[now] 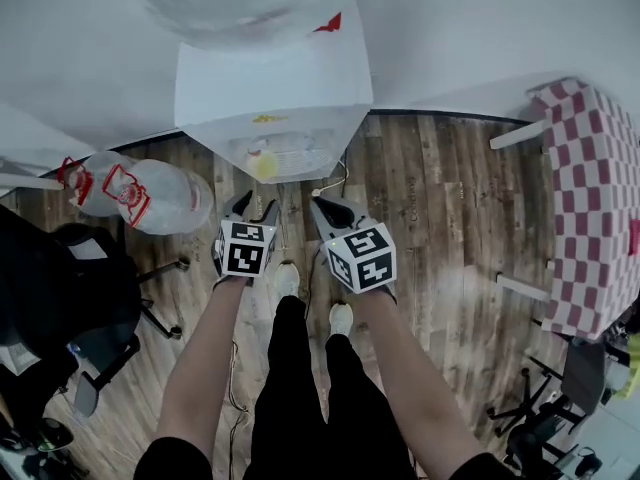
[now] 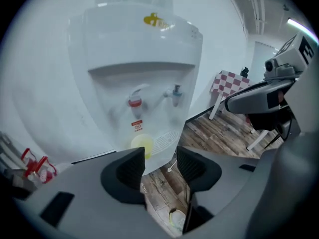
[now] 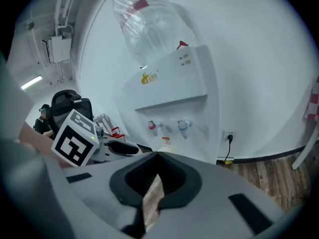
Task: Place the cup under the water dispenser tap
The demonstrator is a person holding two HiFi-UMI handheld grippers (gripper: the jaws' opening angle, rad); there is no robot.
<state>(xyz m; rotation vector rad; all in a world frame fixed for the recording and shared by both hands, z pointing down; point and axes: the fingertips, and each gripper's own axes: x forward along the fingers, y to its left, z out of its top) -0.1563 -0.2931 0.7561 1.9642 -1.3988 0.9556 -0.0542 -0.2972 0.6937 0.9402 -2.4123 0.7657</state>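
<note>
cup [image 2: 143,143]: partly hidden behind a jaw of the left gripper [image 2: 159,167] | bottle [image 1: 245,3] on the water dispenser [image 1: 275,88]: cut off by the head view's top edge | checkered worktop [image 1: 592,208]: cut off at the right edge | sticker [image 2: 136,125] under red tap [image 2: 134,102]: print too small to read

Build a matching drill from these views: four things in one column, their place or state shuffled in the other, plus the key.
1. cup
2. left gripper
3. right gripper
4. spare bottle

A. jaws together
B. on the floor beside the dispenser
C. under the red tap
D. jaws apart, nothing between them

Pairs: 1-C, 2-D, 3-A, 4-B
</note>
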